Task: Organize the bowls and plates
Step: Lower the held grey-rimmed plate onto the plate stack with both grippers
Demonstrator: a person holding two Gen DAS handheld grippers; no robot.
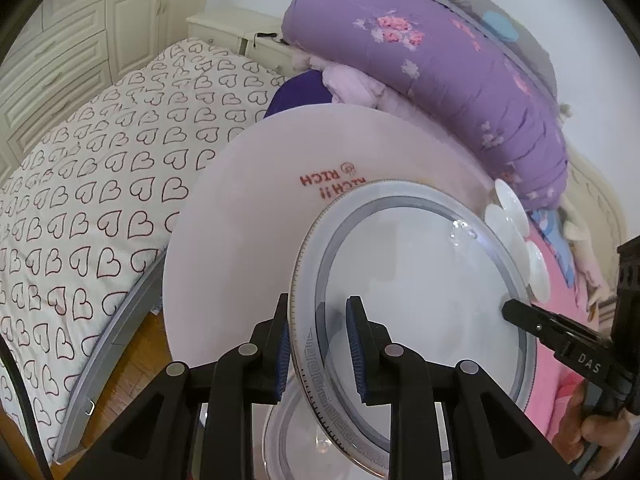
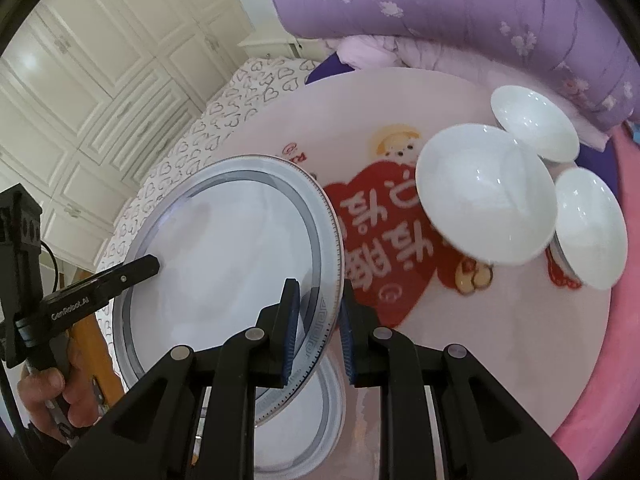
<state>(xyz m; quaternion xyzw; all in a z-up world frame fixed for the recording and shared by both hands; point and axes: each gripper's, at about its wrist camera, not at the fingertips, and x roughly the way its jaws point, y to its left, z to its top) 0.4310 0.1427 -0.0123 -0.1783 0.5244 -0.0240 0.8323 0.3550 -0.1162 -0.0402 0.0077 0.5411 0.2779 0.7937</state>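
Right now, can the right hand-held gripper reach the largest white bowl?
Probably not yet: the right hand-held gripper is clamped on the rim of the patterned plate. Otherwise the way to the bowl looks free.

A round pink tabletop (image 2: 460, 340) with a red heart print carries three white bowls (image 2: 484, 196) and apparently a lower plate (image 2: 316, 432)

Two wrist cameras, close in from opposite sides, look along their jaws at the same raised plate (image 1: 420, 300) (image 2: 224, 248); both share the round pink bench (image 1: 224, 240) (image 2: 500, 340) and purple quilt (image 1: 420, 60) (image 2: 460, 4) beyond.
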